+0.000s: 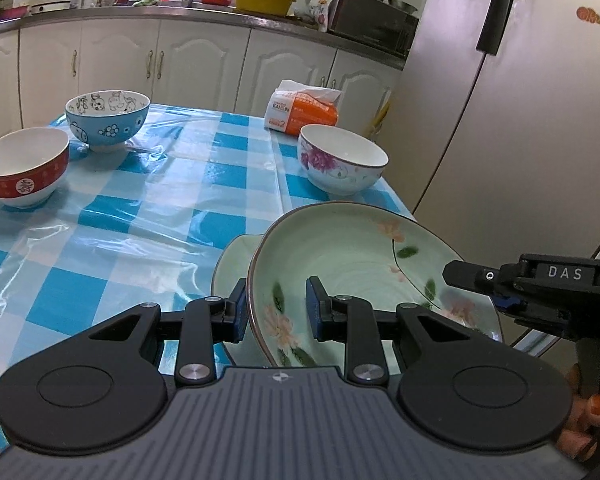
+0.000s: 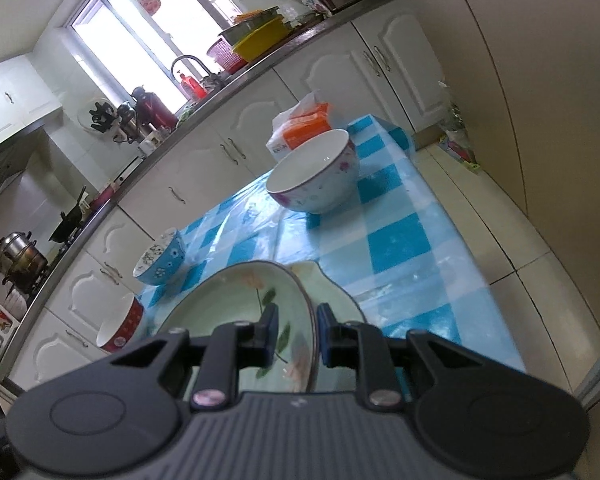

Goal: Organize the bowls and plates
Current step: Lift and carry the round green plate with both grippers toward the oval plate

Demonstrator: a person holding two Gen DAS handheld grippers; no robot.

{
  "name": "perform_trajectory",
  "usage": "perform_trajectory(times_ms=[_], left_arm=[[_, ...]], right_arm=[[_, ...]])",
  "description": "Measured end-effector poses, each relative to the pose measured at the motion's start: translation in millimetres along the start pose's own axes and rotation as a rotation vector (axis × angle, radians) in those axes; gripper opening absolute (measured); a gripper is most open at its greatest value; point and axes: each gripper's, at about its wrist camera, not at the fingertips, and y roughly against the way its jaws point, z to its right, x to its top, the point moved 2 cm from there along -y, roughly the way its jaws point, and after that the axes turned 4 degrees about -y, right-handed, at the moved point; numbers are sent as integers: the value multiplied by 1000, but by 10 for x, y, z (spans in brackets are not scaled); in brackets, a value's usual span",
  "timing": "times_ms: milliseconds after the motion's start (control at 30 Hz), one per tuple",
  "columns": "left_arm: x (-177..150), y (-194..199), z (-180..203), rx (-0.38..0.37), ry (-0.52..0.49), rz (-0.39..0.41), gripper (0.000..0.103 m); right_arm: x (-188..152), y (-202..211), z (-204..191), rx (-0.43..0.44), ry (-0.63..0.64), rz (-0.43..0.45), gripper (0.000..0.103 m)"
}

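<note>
A green flowered plate (image 1: 352, 256) is tilted above a second green plate (image 1: 236, 258) that lies on the checked table. My left gripper (image 1: 276, 308) straddles the tilted plate's near rim; its pads stand apart from the rim. My right gripper (image 2: 298, 334) straddles the same plate (image 2: 236, 300) at its right rim, jaws close around it; it shows in the left wrist view (image 1: 476, 280). The lower plate (image 2: 336, 296) shows beyond. A purple-flowered bowl (image 1: 342, 160), a blue cartoon bowl (image 1: 108, 120) and a red-banded bowl (image 1: 24, 166) stand on the table.
An orange tissue pack (image 1: 304, 108) lies at the table's far edge. The table's right edge (image 2: 452, 248) drops to tiled floor beside a fridge (image 1: 500, 100). Kitchen cabinets and a cluttered counter (image 1: 204, 8) run behind the table.
</note>
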Motion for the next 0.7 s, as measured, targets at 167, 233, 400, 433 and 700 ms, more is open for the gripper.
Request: perform_trajectory(times_ms=[167, 233, 400, 433, 700], left_arm=[[-35, -1, 17, 19, -11, -10, 29], [-36, -6, 30, 28, -26, -5, 29], [-39, 2, 53, 50, -57, 8, 29], [-48, 11, 63, 55, -67, 12, 30], [-49, 91, 143, 79, -135, 69, 33]], right_arm=[[-32, -40, 73, 3, -6, -5, 20], [-45, -54, 82, 1, -2, -6, 21], [-57, -74, 84, -4, 7, -3, 21], [-61, -78, 82, -6, 12, -1, 21], [-92, -74, 35, -6, 65, 38, 36]])
